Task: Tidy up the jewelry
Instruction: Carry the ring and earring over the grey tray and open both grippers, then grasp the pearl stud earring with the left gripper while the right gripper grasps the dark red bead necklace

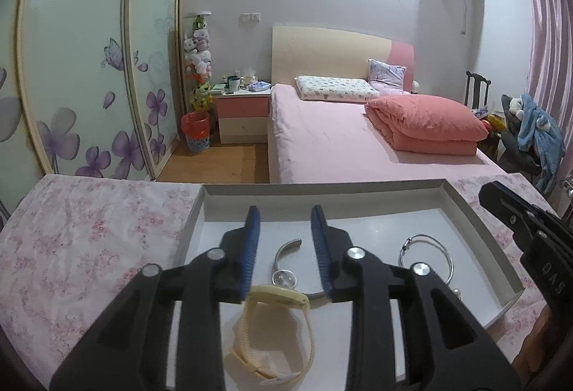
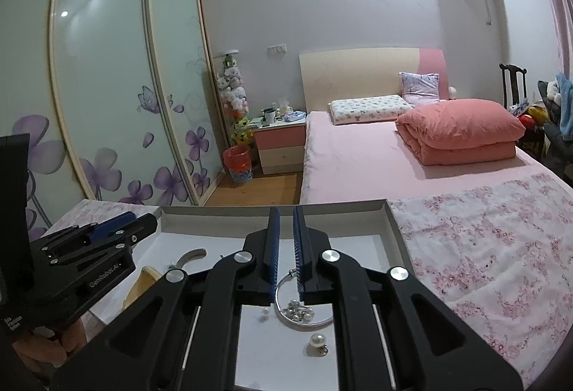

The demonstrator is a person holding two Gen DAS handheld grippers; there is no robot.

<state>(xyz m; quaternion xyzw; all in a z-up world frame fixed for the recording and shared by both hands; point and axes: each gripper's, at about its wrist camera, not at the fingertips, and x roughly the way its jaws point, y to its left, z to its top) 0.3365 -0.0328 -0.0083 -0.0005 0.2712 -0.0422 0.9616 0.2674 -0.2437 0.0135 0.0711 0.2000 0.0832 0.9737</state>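
Observation:
A shallow white tray (image 1: 476, 211) lies on a floral cloth. In it lie a cream watch band (image 1: 275, 330), a silver watch (image 1: 284, 274) with a curved strap, and a thin silver bangle (image 1: 428, 256). My left gripper (image 1: 284, 215) is open above the watch and cream band, holding nothing. In the right wrist view the tray (image 2: 394, 229) holds the bangle (image 2: 283, 283), a cluster of small pearl pieces (image 2: 297, 314) and a pearl earring (image 2: 317, 342). My right gripper (image 2: 284, 215) hovers over the bangle with its jaws nearly closed and nothing between them.
The floral cloth (image 1: 89, 247) covers the surface around the tray. Behind are a pink bed (image 1: 340, 140) with a folded quilt (image 1: 426, 122), a nightstand (image 1: 243, 115), a red bin (image 1: 195, 131) and wardrobe doors (image 1: 89, 68).

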